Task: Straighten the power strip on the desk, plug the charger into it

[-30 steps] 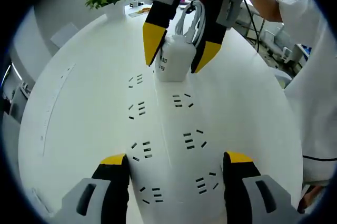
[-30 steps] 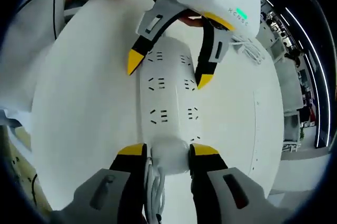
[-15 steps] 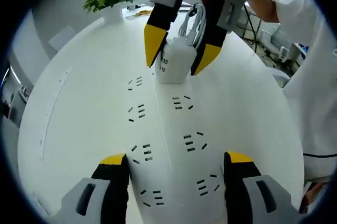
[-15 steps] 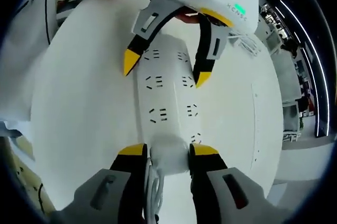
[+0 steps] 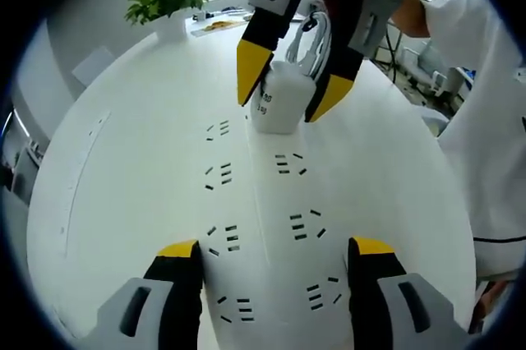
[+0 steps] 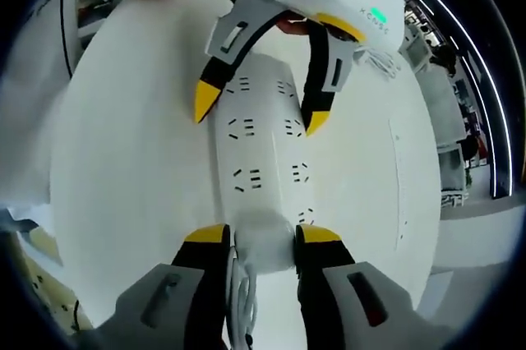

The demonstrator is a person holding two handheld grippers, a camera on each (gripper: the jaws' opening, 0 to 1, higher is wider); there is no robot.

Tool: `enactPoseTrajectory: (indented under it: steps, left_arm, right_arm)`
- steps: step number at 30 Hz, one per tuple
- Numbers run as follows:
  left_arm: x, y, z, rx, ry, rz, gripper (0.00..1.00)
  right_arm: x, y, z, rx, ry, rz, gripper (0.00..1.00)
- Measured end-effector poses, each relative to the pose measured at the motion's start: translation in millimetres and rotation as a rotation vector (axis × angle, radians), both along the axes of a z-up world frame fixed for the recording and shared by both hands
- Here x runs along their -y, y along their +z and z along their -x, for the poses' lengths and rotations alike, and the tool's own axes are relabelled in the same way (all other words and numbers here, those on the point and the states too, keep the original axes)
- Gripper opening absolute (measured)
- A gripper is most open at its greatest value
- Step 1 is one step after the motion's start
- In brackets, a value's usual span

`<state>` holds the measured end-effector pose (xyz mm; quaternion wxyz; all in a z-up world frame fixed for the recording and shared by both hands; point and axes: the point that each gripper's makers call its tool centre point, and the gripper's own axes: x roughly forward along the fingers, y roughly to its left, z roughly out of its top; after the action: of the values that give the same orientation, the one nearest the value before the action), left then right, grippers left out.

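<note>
While right tongs (image 6: 256, 235) pinch boxy white charger (image 6: 265, 243), flat strip (image 6: 261, 153) beneath.

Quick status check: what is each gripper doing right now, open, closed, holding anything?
Left gripper: open, fingers either side of the power strip, holding nothing.
Right gripper: closed on the white charger at the strip's end.

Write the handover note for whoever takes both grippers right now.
Right gripper: shut on the charger, holding it at the near end of the power strip, its cable trailing back between the jaws.
Left gripper: open, jaws either side of the strip's far end; whether they touch it is unclear.
Done: strip lies flat on the white desk.
Left: whether the prongs are seated cannot be seen; check, press home, release.
</note>
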<state>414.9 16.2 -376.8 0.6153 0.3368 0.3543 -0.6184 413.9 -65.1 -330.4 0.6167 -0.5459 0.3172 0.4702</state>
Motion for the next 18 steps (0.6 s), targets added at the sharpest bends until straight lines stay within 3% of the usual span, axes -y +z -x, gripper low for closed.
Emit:
enactPoseTrajectory:
  steps: [18]
  left_arm:
    - [4.0, 0.1, 4.6, 0.0, -0.016, 0.002, 0.72]
  right_arm:
    - [1.9, 0.7, 14.4, -0.014, -0.09, -0.031, 0.3]
